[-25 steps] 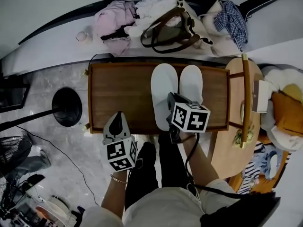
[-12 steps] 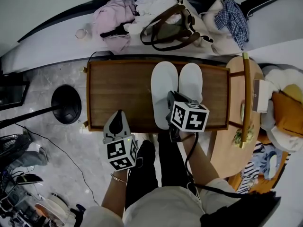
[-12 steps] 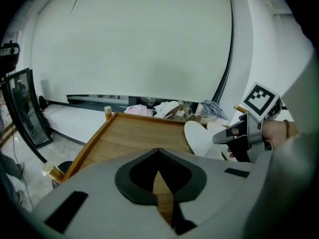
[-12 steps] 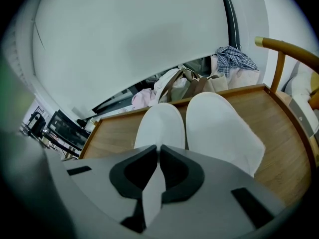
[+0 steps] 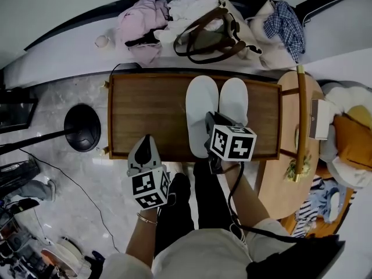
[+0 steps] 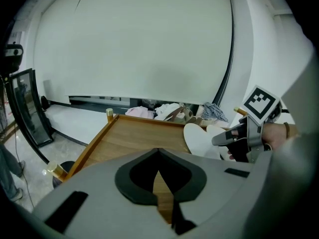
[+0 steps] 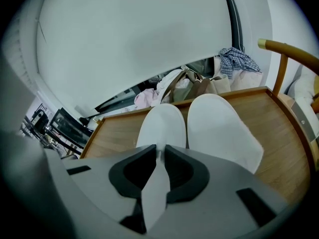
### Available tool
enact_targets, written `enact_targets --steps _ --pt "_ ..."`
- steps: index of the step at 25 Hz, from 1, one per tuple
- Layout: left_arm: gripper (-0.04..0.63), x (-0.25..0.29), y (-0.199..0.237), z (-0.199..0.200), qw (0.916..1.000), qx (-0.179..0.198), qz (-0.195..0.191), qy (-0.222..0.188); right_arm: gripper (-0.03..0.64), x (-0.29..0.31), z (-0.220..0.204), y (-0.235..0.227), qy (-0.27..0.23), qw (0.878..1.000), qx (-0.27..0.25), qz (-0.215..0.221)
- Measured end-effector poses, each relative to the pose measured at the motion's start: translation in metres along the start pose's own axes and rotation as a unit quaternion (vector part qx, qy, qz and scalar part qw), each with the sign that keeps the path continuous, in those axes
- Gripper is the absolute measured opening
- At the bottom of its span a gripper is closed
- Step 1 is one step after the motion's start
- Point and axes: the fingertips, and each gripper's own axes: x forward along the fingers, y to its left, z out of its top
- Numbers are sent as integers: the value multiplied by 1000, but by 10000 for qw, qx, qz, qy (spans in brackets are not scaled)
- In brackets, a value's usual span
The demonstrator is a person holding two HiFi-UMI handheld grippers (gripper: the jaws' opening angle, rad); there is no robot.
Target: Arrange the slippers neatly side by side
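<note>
White fabric slippers (image 5: 218, 112) paired on brown wooden counter (image 5: 148, 112).
Right gripper (image 7: 159, 152) fingers pinch the left-hand slipper (image 7: 162, 126) at its heel; left gripper (image 6: 158, 154) fingers pressed together.

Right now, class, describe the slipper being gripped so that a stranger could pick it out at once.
Find the long wooden table. Two white slippers lie side by side on it. Pick the left slipper, whose near edge the right hand-held gripper pinches; the right slipper beside it lies free.
</note>
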Motion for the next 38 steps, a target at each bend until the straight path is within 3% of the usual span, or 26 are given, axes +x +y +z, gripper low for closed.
enact_targets --steps 3,6,23,31,38 --pt "8 -4 0 1 10000 -14 19 -40 54 -3 0 1 -6 10000 -68 -12" --pt "8 -9 1 2 9999 -41 48 -89 109 -7 0 1 4 9999 -124 -31" --pt "8 -50 1 40 9974 -215 146 -675 114 -75 17 9 -345 9975 -601 -159" --pt "8 -66 -35 63 9949 -91 -208 -984 110 -114 18 5 -550 9957 -693 -263" --pt "8 -74 -57 91 9909 41 -498 -1252 60 -153 39 -4 -972 9916 -727 -453"
